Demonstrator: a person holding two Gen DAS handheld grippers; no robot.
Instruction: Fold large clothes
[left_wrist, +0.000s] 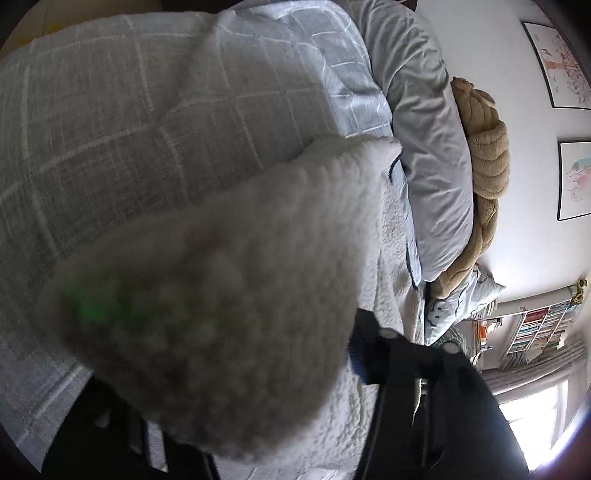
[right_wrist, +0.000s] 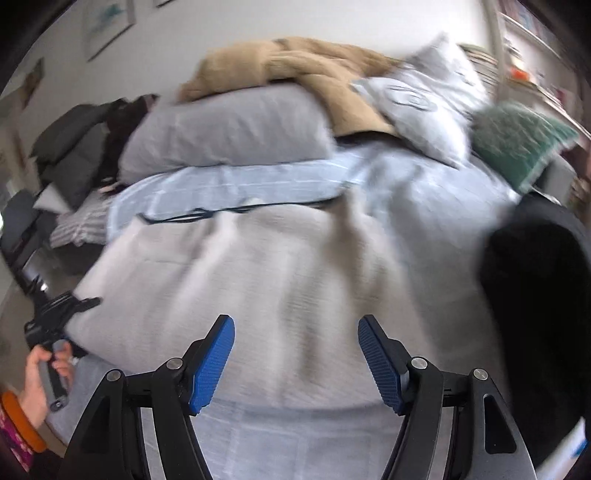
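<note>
We are gripping the white fleece garment (left_wrist: 229, 280) in our left gripper (right_wrist: 59, 314), lifting a fold off the bed (left_wrist: 92, 122). Our right gripper (right_wrist: 295, 363) is hovering released over the garment spread there.

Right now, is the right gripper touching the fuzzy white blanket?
Apart. In the right wrist view the right gripper hangs open above the fuzzy white blanket, with nothing between its blue pads.

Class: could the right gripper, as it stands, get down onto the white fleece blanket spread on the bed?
Probably yes. The right gripper is open, holds nothing, and points at the white fleece blanket; nothing lies between its fingers and the fabric.
</note>
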